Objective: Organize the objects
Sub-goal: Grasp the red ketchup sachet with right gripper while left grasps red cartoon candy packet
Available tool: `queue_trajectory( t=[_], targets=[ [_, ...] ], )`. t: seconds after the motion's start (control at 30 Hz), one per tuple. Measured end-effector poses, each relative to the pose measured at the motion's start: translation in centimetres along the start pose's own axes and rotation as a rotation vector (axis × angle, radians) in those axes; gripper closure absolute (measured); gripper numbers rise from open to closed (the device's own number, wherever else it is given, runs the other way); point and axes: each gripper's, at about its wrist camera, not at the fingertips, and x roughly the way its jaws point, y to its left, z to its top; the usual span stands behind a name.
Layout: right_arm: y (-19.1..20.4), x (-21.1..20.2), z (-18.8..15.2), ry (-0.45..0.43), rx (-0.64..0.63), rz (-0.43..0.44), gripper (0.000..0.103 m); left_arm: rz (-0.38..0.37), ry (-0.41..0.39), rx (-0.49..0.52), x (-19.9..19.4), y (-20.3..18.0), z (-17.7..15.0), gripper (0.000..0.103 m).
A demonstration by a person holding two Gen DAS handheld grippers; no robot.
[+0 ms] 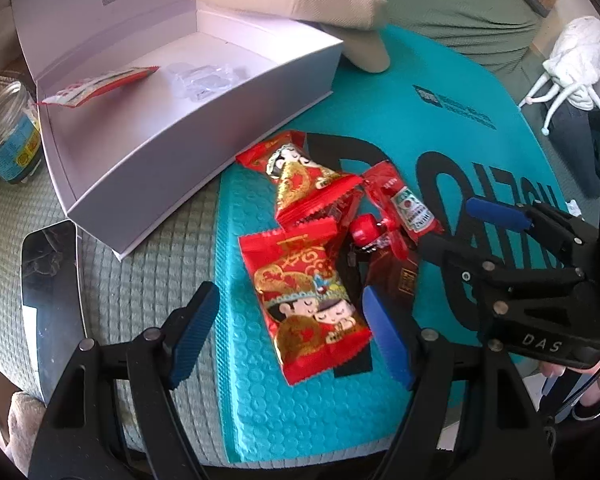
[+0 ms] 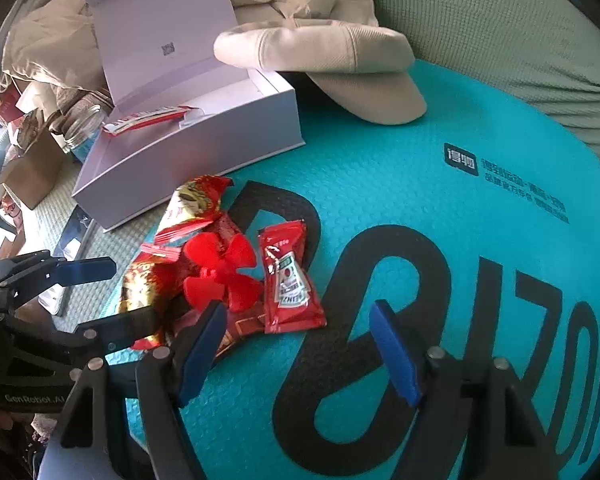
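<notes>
On the teal padded mailer (image 1: 260,412), the left gripper (image 1: 288,332) stands partly open astride the near red snack packet (image 1: 308,304), pads clear of both long edges, nothing held. The right gripper (image 2: 300,354) is likewise partly open and empty over bare mailer, with the ketchup sachet (image 2: 290,280) and red propeller (image 2: 220,276) at its 11 o'clock. The open white box (image 1: 188,136) lies at 11 o'clock, overlapping the mailer's far edge
</notes>
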Motion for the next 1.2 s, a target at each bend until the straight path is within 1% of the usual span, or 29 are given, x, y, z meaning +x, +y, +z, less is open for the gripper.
queue_trajectory(
  t=[0.1,0.17,0.23,0.4,0.43,0.5,0.53,0.57,0.6,0.63,0.67,0.77,0.87,1.0,1.07,1.2],
  targets=[
    [-0.2,0.7,0.4,0.010,-0.011,0.000,0.035,0.002,0.006,-0.016,0.4,0.4,0.1,0.030],
    [-0.2,1.3,0.6,0.019,-0.018,-0.006,0.047,0.003,0.008,-0.016,0.6,0.5,0.1,0.030],
    [-0.2,2.0,0.8,0.035,-0.030,-0.015,0.053,0.008,0.007,-0.011,0.7,0.6,0.0,0.030],
    [0.3,2.7,1.0,0.030,-0.058,-0.014,0.054,0.005,0.000,-0.005,0.7,0.9,0.0,0.031],
    [0.4,2.7,1.0,0.029,-0.066,-0.021,0.055,0.008,-0.003,-0.006,0.6,0.9,-0.1,0.033],
    [0.7,2.8,1.0,0.023,-0.085,-0.032,0.061,0.014,-0.009,-0.008,0.6,1.1,-0.2,0.038],
    [0.8,2.9,0.9,0.020,-0.094,-0.033,0.072,0.021,-0.013,-0.007,0.5,1.2,-0.2,0.042],
    [0.9,2.8,0.9,0.014,-0.102,-0.041,0.073,0.031,-0.016,-0.007,0.4,1.3,-0.3,0.048],
    [0.8,2.8,0.8,0.011,-0.102,-0.043,0.074,0.039,-0.017,-0.005,0.4,1.4,-0.4,0.051],
    [0.7,2.7,0.7,0.009,-0.099,-0.044,0.077,0.050,-0.018,-0.001,0.2,1.5,-0.4,0.057],
    [0.7,2.7,0.7,0.008,-0.095,-0.042,0.077,0.054,-0.021,-0.002,0.1,1.7,-0.5,0.060],
    [0.4,2.5,0.6,0.012,-0.087,-0.033,0.078,0.021,-0.018,-0.030,-0.3,2.4,-0.7,0.060],
    [0.2,2.1,0.0,0.018,-0.083,-0.044,0.078,0.018,-0.021,-0.029,-0.7,2.5,-1.1,0.060],
    [-0.2,1.6,-0.8,0.025,-0.057,-0.049,0.078,0.009,-0.032,-0.008,-1.7,2.0,-1.8,0.060],
    [-0.3,1.3,-1.4,0.029,-0.051,-0.050,0.078,0.009,-0.034,0.014,-1.6,1.0,-1.8,0.060],
    [-0.4,0.4,-2.8,0.043,-0.055,-0.045,0.078,-0.008,-0.008,0.050,-1.4,0.2,-2.5,0.060]
  ],
)
